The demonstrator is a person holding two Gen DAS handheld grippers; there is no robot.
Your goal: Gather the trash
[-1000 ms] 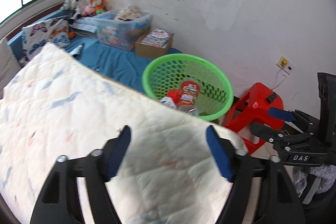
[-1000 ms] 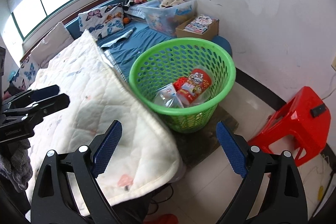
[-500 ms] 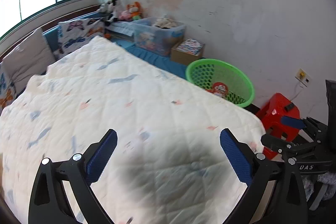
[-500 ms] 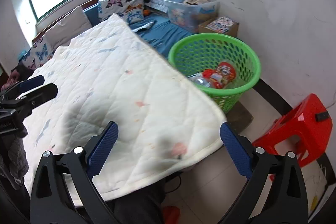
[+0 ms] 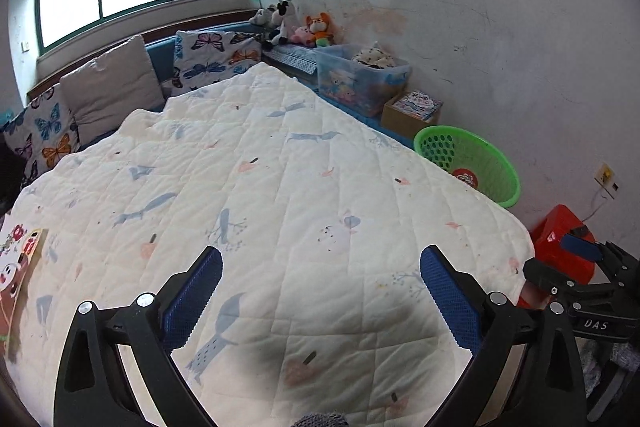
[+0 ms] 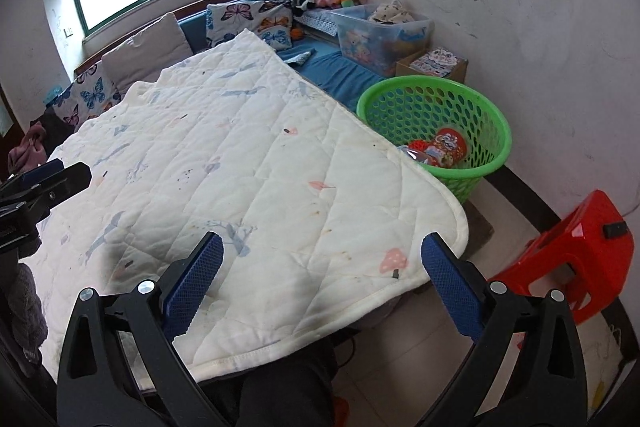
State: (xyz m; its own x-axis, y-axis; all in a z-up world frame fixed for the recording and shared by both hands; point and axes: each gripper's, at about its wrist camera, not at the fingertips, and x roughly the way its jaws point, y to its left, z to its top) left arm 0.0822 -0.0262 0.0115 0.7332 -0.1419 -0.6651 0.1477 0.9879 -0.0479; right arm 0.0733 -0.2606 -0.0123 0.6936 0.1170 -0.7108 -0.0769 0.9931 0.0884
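A green plastic basket [image 6: 460, 107] stands on the floor beside the bed's far corner, with red snack packets [image 6: 448, 145] and a clear wrapper inside; it also shows in the left wrist view [image 5: 488, 155]. A colourful cartoon-printed packet [image 5: 18, 267] lies on the quilt at the left edge. My left gripper [image 5: 320, 287] is open and empty above the white quilt [image 5: 280, 187]. My right gripper [image 6: 322, 275] is open and empty over the quilt's near corner [image 6: 400, 227].
A red plastic stool [image 6: 576, 259] stands on the floor to the right. Pillows [image 5: 108, 87], stuffed toys [image 5: 296, 23], a clear storage box [image 5: 360, 79] and a cardboard box [image 5: 412, 107] line the far side by the wall.
Both grippers have pulled back and up from the basket toward the near side of the bed. The basket now looks smaller and farther, and the whole quilt has come into view.
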